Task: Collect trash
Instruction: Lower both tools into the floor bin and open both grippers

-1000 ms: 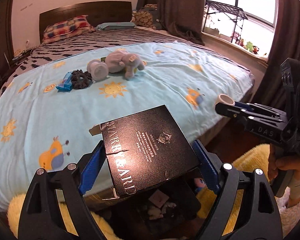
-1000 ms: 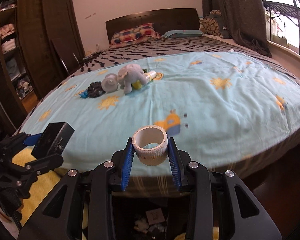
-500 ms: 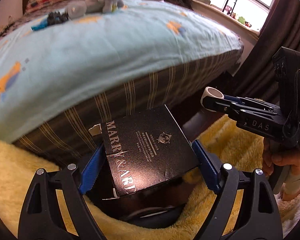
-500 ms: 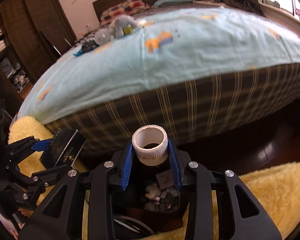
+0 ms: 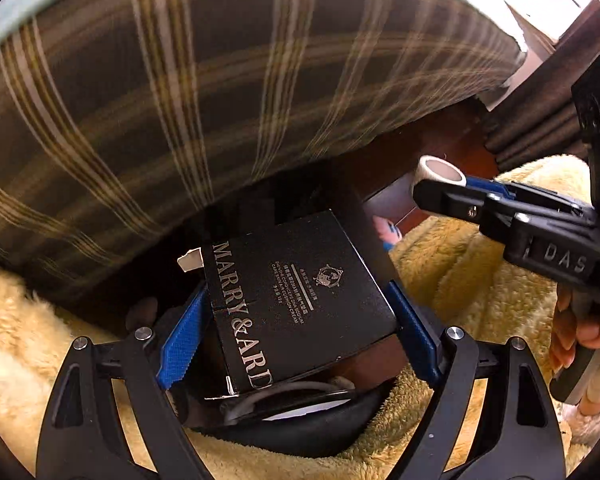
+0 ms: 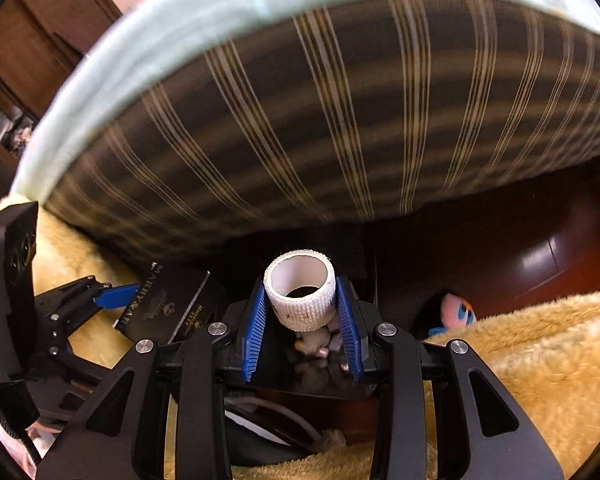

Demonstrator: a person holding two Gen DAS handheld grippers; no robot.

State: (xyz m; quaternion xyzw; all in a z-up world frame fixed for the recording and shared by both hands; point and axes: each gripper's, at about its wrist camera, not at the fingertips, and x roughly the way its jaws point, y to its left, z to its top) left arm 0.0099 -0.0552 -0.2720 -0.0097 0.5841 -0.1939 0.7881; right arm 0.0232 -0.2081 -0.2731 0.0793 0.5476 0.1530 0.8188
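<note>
Trash fills both grippers. Nearest in the left wrist view, the left gripper [image 5: 296, 320] has its blue pads clamped on the sides of a black box [image 5: 296, 300] with silver lettering, tilted, one torn flap sticking out at its far left corner. Nearest in the right wrist view, the right gripper [image 6: 302, 316] has its pads closed on a white tape roll [image 6: 300, 288], open end facing up and forward. Both items hang over a dark bin [image 6: 312, 372], which sits on a yellow shaggy rug [image 6: 532, 344] and holds pale crumpled scraps [image 6: 318, 342]. The box is to the left of the roll, near it but not touching. A pink and blue toy [image 6: 456, 310] lies right of the bin at the rug's edge. Beyond rises the bed's dark striped side [image 6: 340, 120], with a light blue sheet [image 6: 180, 20] on top.
</note>
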